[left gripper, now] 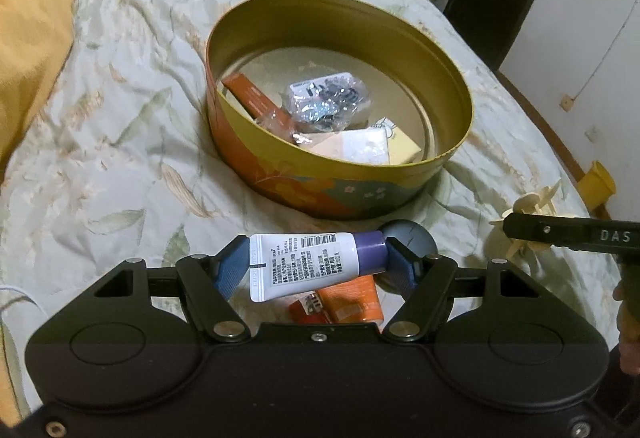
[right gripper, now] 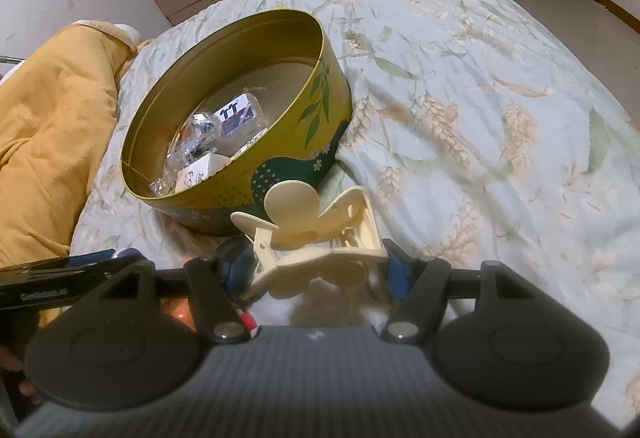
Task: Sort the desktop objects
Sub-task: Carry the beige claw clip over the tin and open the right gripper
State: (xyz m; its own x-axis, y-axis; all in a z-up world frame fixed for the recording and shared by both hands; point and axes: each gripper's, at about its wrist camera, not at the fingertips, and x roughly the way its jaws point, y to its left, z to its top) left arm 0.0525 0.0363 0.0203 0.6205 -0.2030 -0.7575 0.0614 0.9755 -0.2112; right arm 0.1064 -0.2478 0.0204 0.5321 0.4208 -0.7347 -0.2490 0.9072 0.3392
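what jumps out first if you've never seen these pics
The round gold tin sits mid-bed on the leaf-print quilt, already holding small packets. Nearer, the left claw grips a white tube with a purple cap, and the right claw holds a cream hair clip.

Glossy metal tin (left gripper: 340,198); smooth plastic tube (left gripper: 312,262); matt plastic hair clip (right gripper: 316,238); soft printed cloth bedspread (right gripper: 480,98).

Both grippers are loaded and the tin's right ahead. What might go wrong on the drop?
1. The left gripper pinches the white tube end to end; it could pivot out before reaching the tin.
2. The right gripper holds the cream hair claw beside the left; they may collide.
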